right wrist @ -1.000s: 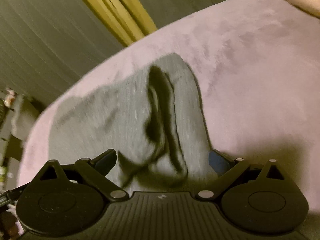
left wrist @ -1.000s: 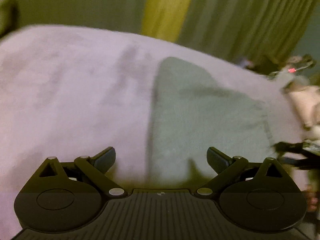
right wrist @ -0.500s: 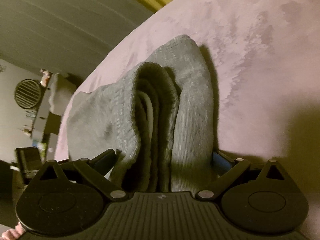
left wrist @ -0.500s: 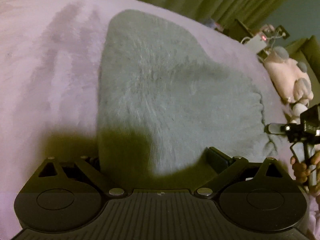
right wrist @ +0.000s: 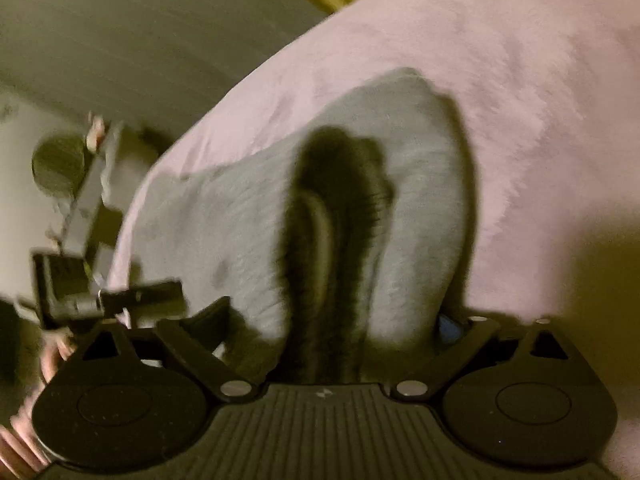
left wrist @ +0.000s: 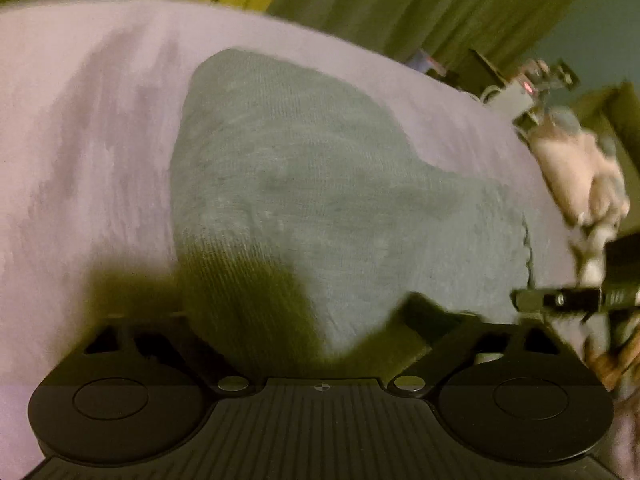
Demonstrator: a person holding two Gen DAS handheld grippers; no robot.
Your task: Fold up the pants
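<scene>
A bed (left wrist: 80,140) covered in a pale pink, plush blanket fills both views, with green and yellow curtains (left wrist: 360,4) hung behind it. The pants (left wrist: 320,184), grey and of ribbed knit, lie on the bed as a folded bundle, and everything else is placed here relative to them.

In the left wrist view the left gripper (left wrist: 308,316) is set over the near end of the pants. Its jaws have just been closing; the cloth is seen between them, with one finger (left wrist: 428,314) lying at the near right edge of the pants and the other lost in shadow at the near left edge. Whether the pads press on the cloth cannot be told. To the right of the pants, beyond the bed's edge, a pale stuffed toy (left wrist: 580,176) is seen, blurred.

In the right wrist view the right gripper (right wrist: 332,316) is set over the open, layered end of the pants (right wrist: 360,208), where dark folds are shown. Its jaws have likewise just been closing around the bundle, one finger (right wrist: 208,316) at the near left edge of the pants; a firm grip cannot be told. The left gripper (right wrist: 120,296) is seen left of the pants, blurred.
</scene>
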